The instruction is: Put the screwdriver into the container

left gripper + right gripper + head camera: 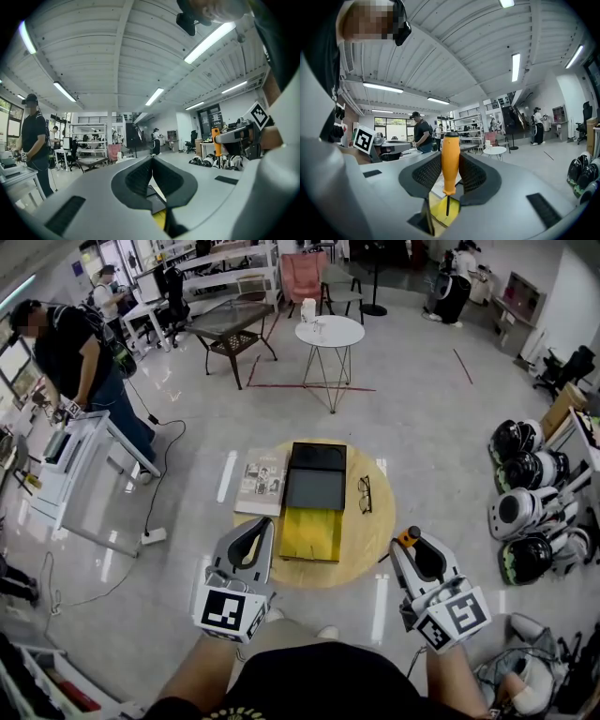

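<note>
Holding the screwdriver in the right gripper — clamped on the orange handle, handle upright, shaft pointing down below the pads. Nothing in the left gripper, pressed closed, parked at the near-left edge of the table, just beside the yellow end of the container.

Step in hand, by the look of it: carry left and forward from the table's near-right edge to over the container. Keep the shaft vertical, lower until the tip is inside the walls, then release — no dropping from height, likely to bounce or roll. Aim for the yellow section; can't tell whether the black sections behind it are lidded.

Room: bare tabletop between right gripper and container, no obstacle on that path. Mind the glasses near the black part on the right, and the book just beside it on the left. Pull the left gripper back from the yellow end before coming in. Near edge of the table close to the drop zone — avoid releasing short.
</note>
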### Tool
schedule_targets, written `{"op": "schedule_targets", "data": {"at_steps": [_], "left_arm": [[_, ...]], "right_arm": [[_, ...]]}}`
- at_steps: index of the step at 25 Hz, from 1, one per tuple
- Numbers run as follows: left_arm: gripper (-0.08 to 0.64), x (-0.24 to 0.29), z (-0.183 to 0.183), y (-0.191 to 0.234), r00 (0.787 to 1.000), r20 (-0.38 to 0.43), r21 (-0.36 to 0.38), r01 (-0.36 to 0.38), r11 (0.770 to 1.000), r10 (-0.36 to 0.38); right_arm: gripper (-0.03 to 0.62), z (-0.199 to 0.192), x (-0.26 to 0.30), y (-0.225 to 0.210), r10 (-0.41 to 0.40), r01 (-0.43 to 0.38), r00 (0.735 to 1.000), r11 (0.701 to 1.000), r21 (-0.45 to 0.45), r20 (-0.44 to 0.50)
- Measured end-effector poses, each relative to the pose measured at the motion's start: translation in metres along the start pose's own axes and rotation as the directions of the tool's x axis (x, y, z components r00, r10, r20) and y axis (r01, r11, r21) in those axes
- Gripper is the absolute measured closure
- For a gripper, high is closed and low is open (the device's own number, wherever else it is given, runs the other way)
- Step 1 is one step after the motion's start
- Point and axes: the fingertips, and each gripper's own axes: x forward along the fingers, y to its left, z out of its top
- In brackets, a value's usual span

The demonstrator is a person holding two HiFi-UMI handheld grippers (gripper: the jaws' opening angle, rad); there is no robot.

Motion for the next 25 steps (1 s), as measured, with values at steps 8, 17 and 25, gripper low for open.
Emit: {"op": "schedule_targets", "data": {"at_steps": [8,17,25], "left_arm": [[0.543,-0.007,-0.002,-0.006,1.000,-0.006,0.012,-0.002,1.000,0.002],[0.543,-0.003,0.002,0.022,1.000,0.014,0.021,-0.007,1.000,0.007],[0.543,0.015,-0.004,0.055,1.000,0.001,0.015,-0.010,1.000,0.010]], "right_arm": [[0.463,0.000,-0.003,0.000,0.006,-0.006,1.000,1.000,0.005,0.014],[0.462,0.002,0.024,0.012,0.017,-0.017,1.000,1.000,0.003,0.018],[0.462,-0.002,0.065,0.011,0.023,-0.023,1.000,1.000,0.008,-0.009]]}}
